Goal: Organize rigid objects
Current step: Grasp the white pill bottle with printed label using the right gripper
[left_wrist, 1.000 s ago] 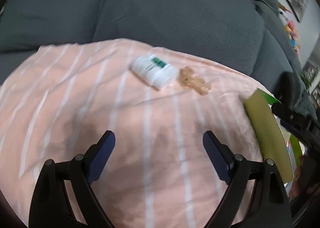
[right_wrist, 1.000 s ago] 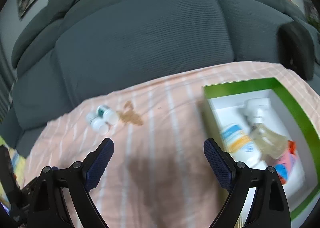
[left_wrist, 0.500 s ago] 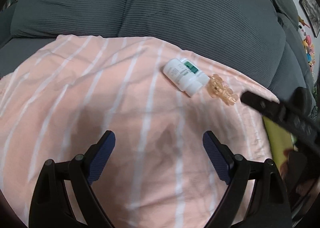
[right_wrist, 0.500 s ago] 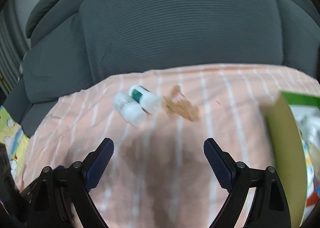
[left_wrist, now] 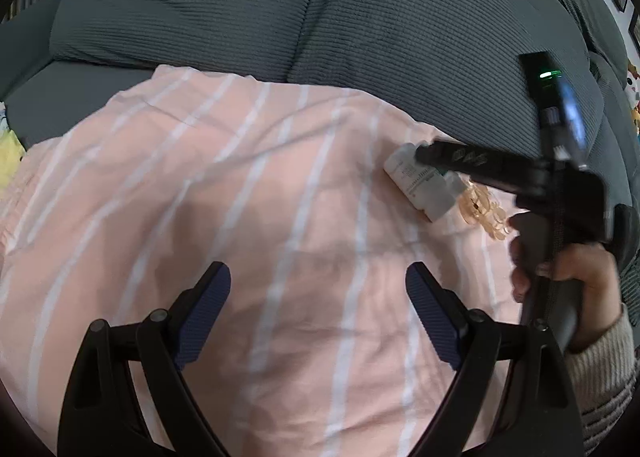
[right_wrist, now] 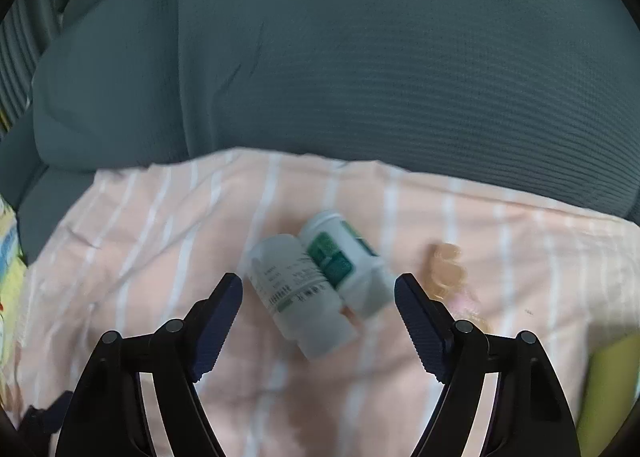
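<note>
Two white pill bottles lie side by side on a pink striped cloth (right_wrist: 140, 297): a plain-labelled one (right_wrist: 300, 297) and a green-labelled one (right_wrist: 344, 261). My right gripper (right_wrist: 318, 289) hangs over them with both bottles between its jaws, which are closing; the pads do not touch them. A translucent amber hair claw (right_wrist: 448, 265) lies just to the right. In the left wrist view the right gripper's finger (left_wrist: 460, 159) crosses the bottles (left_wrist: 428, 189) beside the claw (left_wrist: 484, 213). My left gripper (left_wrist: 318, 317) stands open over bare cloth, holding nothing.
The cloth covers a grey sofa seat with big back cushions (right_wrist: 380, 57) behind. A green box edge (right_wrist: 608, 389) shows at the lower right of the right wrist view. A hand in a knit sleeve (left_wrist: 560, 277) holds the right gripper's handle.
My right gripper swung left from the green box to over the two bottles, and its jaws have narrowed. The left gripper drifted left, and the right gripper entered its view.
</note>
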A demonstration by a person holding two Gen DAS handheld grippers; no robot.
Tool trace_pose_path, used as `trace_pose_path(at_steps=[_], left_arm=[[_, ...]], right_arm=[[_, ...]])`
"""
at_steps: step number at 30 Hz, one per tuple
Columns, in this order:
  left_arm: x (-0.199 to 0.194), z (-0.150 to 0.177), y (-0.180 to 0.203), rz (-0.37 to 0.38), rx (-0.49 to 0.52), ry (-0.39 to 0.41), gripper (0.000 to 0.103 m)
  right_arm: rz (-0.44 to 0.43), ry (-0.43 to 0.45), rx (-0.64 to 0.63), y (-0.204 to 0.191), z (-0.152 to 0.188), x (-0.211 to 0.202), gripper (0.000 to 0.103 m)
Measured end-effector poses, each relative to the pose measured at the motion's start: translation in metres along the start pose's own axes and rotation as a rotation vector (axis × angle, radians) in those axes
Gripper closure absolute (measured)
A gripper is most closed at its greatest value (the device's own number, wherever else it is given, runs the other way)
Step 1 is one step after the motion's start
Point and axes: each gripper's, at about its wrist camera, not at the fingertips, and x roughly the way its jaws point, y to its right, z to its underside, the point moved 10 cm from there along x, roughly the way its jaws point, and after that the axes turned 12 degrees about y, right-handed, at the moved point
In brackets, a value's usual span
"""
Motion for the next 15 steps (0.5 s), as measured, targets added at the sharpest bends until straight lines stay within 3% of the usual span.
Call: trace_pose_path(at_steps=[2,4,8,11,15], left_arm=[[0.0,-0.001,-0.004,0.001,-0.016,-0.002,0.014],[0.0,-0.001,-0.007,0.003,-0.028,-0.011,0.014],[-0.002,-0.003,-0.012,0.001,-0.044,-0.005,0.014],[-0.004,-0.004,-0.012,0.007,-0.06,-0.004,0.014],[-0.006,-0.004,-0.012,0.008,-0.061,-0.003,0.014]], right_arm=[[0.012,-0.026,-0.043,-0.005,0.005,0.013,0.037],[0.061,-0.003,-0.097,-0.007,0.005,0.02,0.037],[0.055,0.001,-0.146,-0.016,0.004,0.024,0.04],[0.002,-0.05,-0.191,-0.029,0.014,0.028,0.055],[-0.006,-0.062,-0.177,-0.031,0.024,0.027,0.055]])
